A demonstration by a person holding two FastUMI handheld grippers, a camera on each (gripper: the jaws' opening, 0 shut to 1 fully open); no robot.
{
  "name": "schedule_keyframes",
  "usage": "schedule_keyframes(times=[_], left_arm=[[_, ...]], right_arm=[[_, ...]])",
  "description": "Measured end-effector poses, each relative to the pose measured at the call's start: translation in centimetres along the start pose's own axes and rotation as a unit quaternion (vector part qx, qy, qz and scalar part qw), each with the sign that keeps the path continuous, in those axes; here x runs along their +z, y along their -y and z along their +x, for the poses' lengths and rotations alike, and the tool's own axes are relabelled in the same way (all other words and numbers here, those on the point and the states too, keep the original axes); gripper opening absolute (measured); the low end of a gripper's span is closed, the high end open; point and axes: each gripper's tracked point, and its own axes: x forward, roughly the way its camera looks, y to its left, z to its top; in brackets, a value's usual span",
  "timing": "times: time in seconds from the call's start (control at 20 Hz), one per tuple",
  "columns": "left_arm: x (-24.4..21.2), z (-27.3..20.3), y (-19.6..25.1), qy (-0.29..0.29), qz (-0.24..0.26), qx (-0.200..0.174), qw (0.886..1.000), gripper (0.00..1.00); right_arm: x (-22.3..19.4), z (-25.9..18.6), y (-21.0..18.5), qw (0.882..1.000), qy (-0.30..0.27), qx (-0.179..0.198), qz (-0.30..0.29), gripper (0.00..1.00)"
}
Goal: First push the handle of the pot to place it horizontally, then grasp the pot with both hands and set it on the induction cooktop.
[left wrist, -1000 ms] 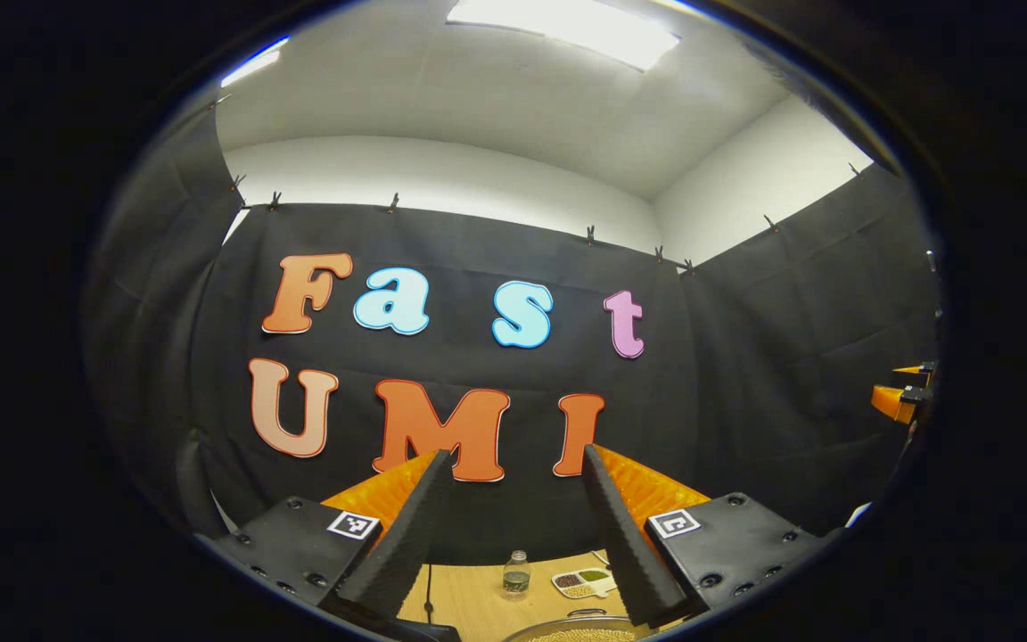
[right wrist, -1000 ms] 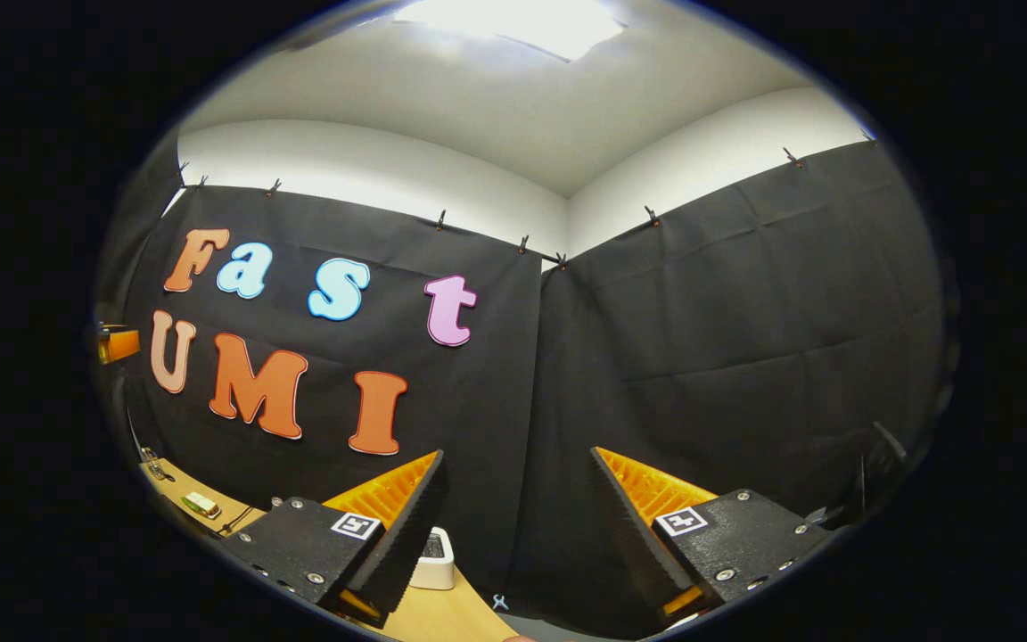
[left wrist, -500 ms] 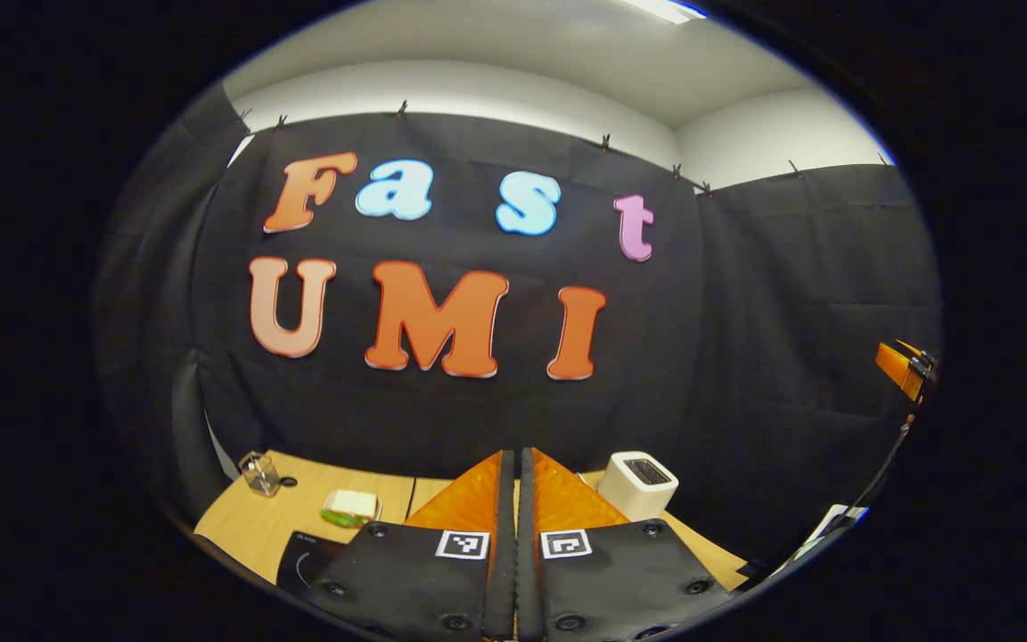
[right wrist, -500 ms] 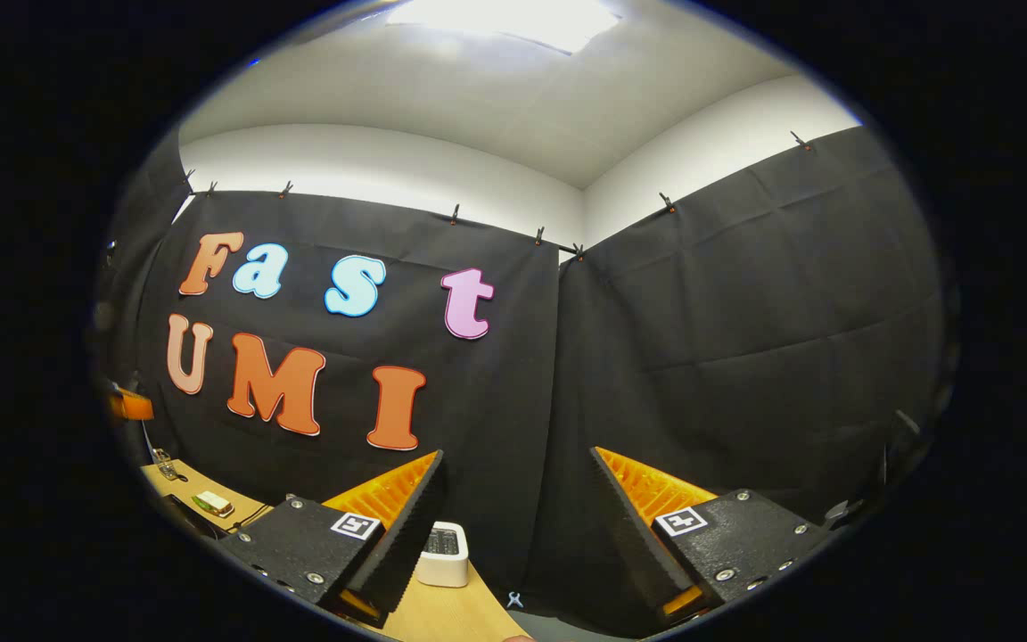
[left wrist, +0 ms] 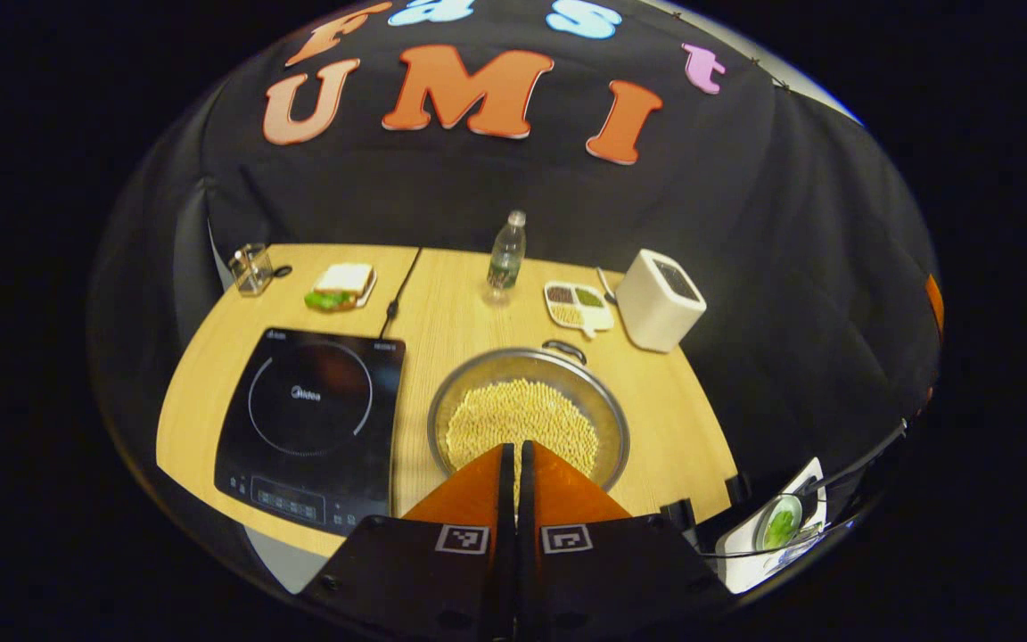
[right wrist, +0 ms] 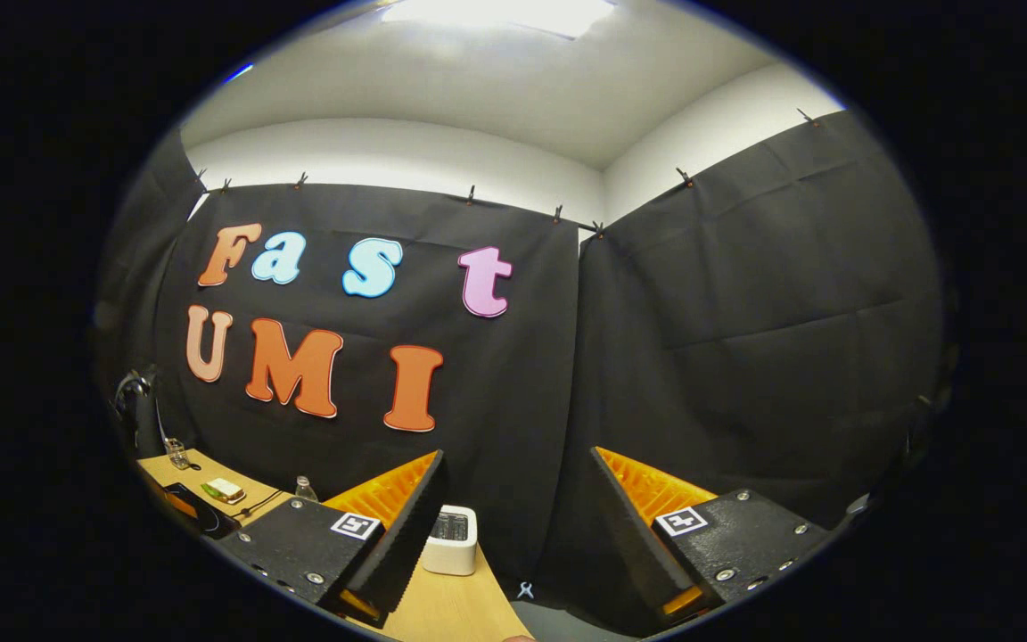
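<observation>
In the left gripper view a steel pot (left wrist: 529,419) full of pale yellow grains sits on the wooden table (left wrist: 442,312), with a dark loop handle (left wrist: 564,349) at its far rim. A black induction cooktop (left wrist: 313,423) lies just left of it. My left gripper (left wrist: 514,453) is shut with nothing held, its tips high over the pot's near rim. In the right gripper view my right gripper (right wrist: 518,464) is open and empty, raised and facing the black cloth wall above the table's right end.
Behind the pot stand a water bottle (left wrist: 506,256), a divided white dish (left wrist: 578,305) and a white box-shaped appliance (left wrist: 659,299) (right wrist: 451,539). A sandwich (left wrist: 340,285) and a clear glass (left wrist: 250,268) sit at the far left. A small bowl with greens (left wrist: 780,526) lies off the table's right edge.
The left gripper went from open to shut, then tilted down from the wall until the table, pot and cooktop came into sight. The right gripper stayed open and turned slightly right.
</observation>
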Motion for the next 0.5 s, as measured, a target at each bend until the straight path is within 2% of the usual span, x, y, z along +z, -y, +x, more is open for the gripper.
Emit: schedule_keyframes(times=[0.05,0.1,0.3,0.5], left_arm=[[-1.5,0.5,-0.2,-0.02,-0.005,0.005,1.0,0.08],[-3.4,1.3,-0.1,-0.037,-0.012,0.007,0.999,0.08],[-7.8,3.1,0.7,-0.099,-0.04,0.004,0.994,0.08],[-12.3,5.6,1.5,-0.163,-0.082,0.002,0.983,0.08]], right_arm=[[-0.3,0.0,0.2,1.0,-0.002,0.002,0.001,1.0],[-0.7,0.0,0.3,1.0,-0.005,0.005,0.004,0.96],[-2.1,0.2,0.7,1.0,-0.017,0.012,0.013,0.96],[-3.1,0.1,1.5,1.0,-0.024,0.012,0.01,1.0]])
